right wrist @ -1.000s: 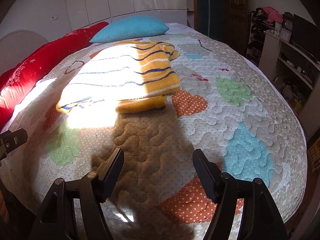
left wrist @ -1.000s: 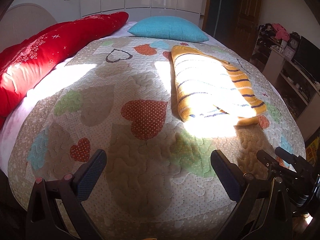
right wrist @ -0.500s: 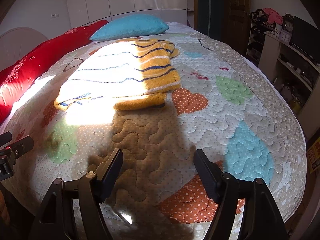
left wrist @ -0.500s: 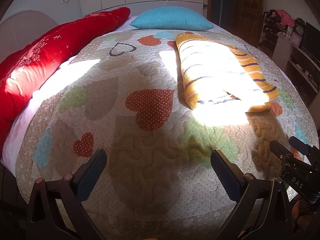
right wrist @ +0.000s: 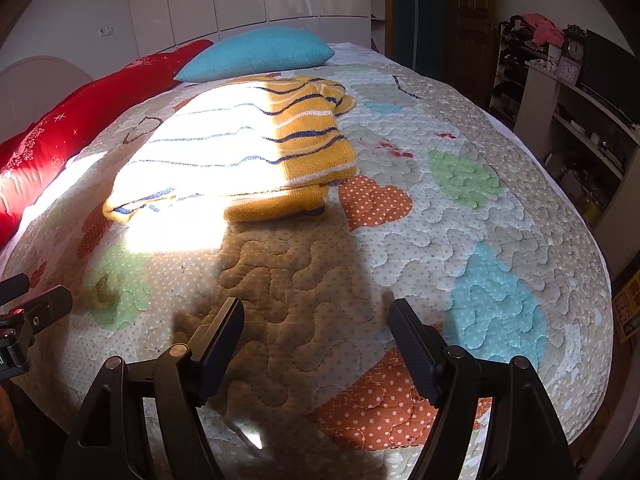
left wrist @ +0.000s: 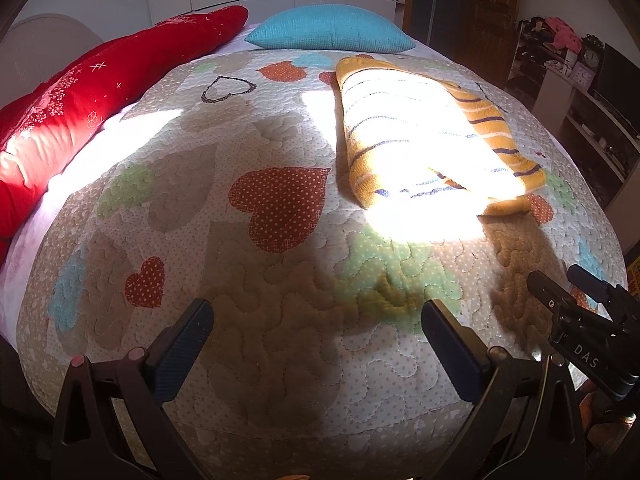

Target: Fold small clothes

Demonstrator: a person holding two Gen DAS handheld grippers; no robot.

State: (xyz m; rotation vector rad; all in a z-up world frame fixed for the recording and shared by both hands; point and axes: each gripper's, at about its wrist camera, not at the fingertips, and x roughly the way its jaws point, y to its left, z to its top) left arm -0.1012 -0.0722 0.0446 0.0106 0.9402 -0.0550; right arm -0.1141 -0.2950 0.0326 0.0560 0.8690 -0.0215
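A yellow knitted sweater [left wrist: 424, 140] with white and dark blue stripes lies folded lengthwise on the quilted bed, partly in bright sunlight; it also shows in the right wrist view [right wrist: 248, 156]. My left gripper [left wrist: 316, 336] is open and empty above the near part of the quilt, well short of the sweater. My right gripper [right wrist: 316, 336] is open and empty, also near the bed's foot, below the sweater's near hem. The right gripper's body [left wrist: 580, 336] shows at the right edge of the left wrist view.
The heart-pattern quilt [left wrist: 280, 208] covers the bed. A red duvet [left wrist: 80, 108] lies along the left side. A teal pillow [left wrist: 332, 32] sits at the head. Shelves with clutter [right wrist: 580, 120] stand to the right of the bed.
Both grippers have drawn back and up from the bed, so more of the quilt's near edge shows. The sweater has not moved. Both grippers stay open.
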